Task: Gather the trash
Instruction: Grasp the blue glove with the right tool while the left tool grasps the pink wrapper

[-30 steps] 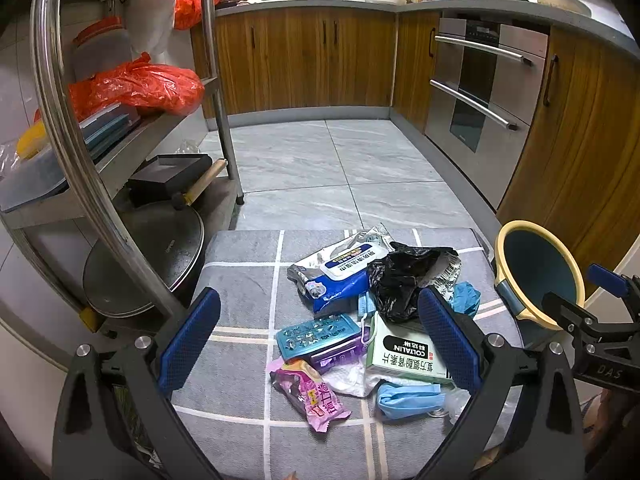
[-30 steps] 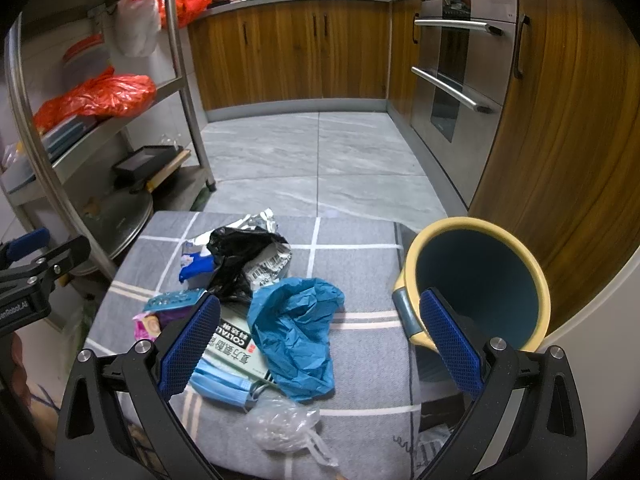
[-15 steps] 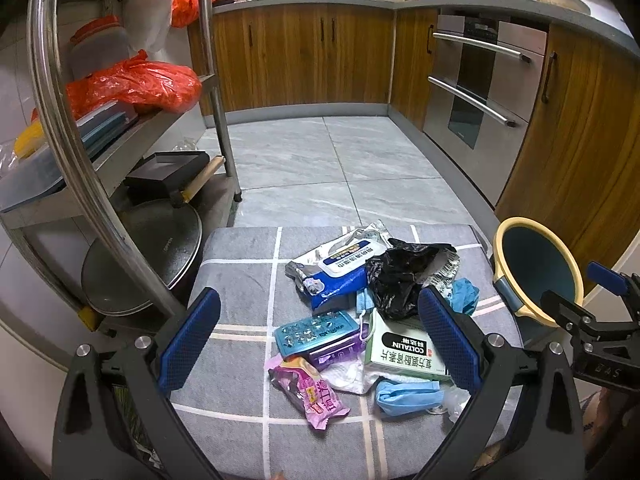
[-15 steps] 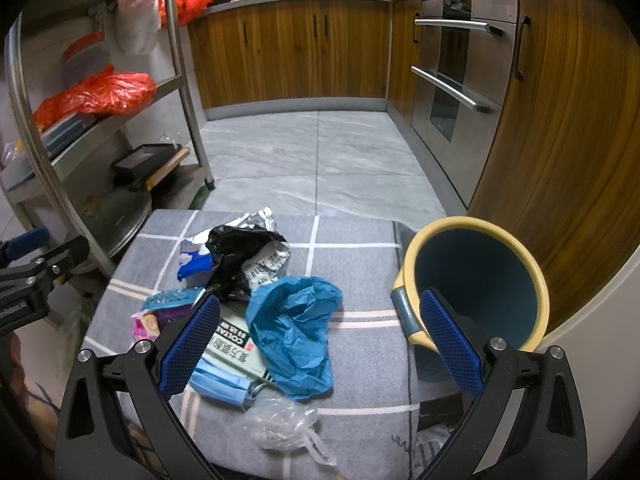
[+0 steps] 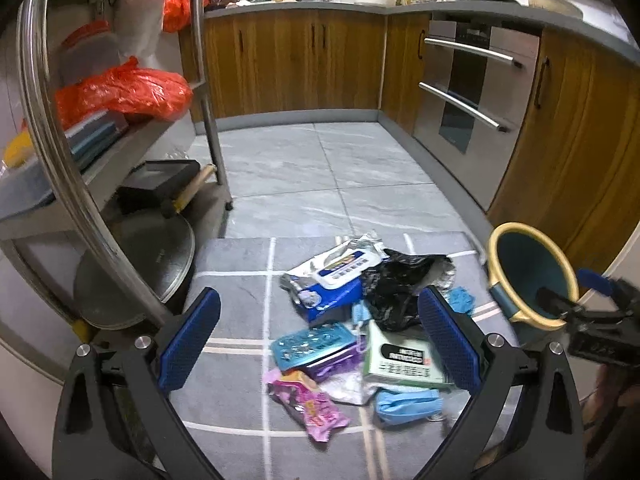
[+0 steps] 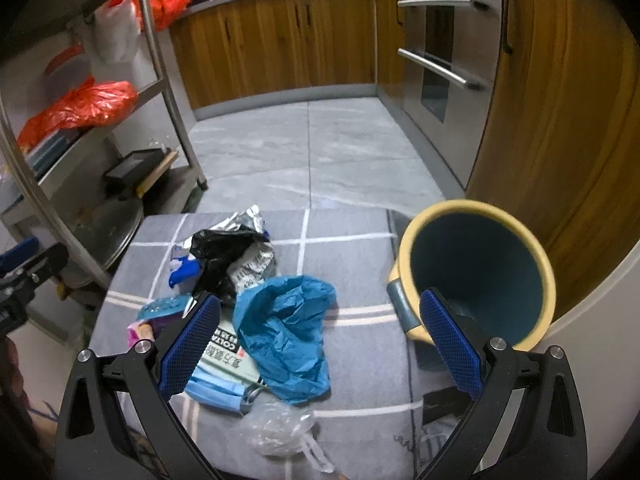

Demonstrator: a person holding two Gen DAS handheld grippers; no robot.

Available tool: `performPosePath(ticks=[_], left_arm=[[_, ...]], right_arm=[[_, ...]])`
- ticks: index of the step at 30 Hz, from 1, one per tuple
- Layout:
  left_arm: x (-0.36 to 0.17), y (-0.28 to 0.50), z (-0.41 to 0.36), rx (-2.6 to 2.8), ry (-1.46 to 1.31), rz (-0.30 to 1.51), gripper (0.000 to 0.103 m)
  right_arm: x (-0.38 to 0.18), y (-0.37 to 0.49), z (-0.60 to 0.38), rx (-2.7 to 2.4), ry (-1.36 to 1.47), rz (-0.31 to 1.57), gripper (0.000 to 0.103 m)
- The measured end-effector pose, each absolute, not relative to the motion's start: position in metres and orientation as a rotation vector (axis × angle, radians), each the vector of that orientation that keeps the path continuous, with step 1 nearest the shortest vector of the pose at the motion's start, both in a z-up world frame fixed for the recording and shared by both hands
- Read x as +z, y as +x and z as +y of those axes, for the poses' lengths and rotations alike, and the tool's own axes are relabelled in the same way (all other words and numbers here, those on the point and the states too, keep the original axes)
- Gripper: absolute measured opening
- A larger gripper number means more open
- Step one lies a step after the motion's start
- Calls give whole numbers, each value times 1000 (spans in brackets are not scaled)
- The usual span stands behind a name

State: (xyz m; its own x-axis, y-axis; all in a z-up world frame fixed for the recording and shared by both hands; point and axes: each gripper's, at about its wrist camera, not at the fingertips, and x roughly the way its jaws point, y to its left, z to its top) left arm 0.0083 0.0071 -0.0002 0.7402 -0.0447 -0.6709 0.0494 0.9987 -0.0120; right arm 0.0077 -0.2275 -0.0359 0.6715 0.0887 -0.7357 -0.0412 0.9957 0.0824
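A heap of trash lies on a grey checked cloth [image 5: 236,280]: a wet-wipes pack [image 5: 336,276], a black plastic bag [image 5: 396,288], a teal blister pack [image 5: 312,344], a pink wrapper [image 5: 308,404], a green-white box [image 5: 400,360] and a blue face mask [image 5: 404,404]. In the right wrist view a crumpled blue glove [image 6: 284,328] and a clear plastic bag [image 6: 280,428] lie nearest. A yellow-rimmed teal bin [image 6: 476,272] stands at the cloth's right end. My left gripper [image 5: 316,338] hangs open above the heap. My right gripper [image 6: 320,340] is open over the glove, holding nothing.
A steel rack [image 5: 60,152] stands to the left with orange bags [image 5: 124,92], a black tray [image 5: 160,184] and a round pan lid [image 5: 136,264]. Wooden cabinets [image 5: 296,64] and an oven [image 5: 472,92] line the back and right. Grey tiled floor [image 5: 320,176] lies beyond.
Both grippers have drifted slightly; the heap sits a little lower and nearer in the left view, and the right view has tilted. Nothing was grasped or moved.
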Motion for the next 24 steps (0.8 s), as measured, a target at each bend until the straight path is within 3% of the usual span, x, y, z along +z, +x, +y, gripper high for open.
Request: performPosePath(ticks=[5, 19, 24], left_arm=[[-4, 8, 3, -47, 60, 705, 98], [-56, 27, 18, 44, 52, 844, 97], [-92, 37, 34, 79, -6, 964, 85]], right_arm=[[-46, 11, -230, 53, 55, 843, 99], [-91, 22, -197, 168, 40, 955, 96], [-108, 32, -186, 173, 20, 987, 90]])
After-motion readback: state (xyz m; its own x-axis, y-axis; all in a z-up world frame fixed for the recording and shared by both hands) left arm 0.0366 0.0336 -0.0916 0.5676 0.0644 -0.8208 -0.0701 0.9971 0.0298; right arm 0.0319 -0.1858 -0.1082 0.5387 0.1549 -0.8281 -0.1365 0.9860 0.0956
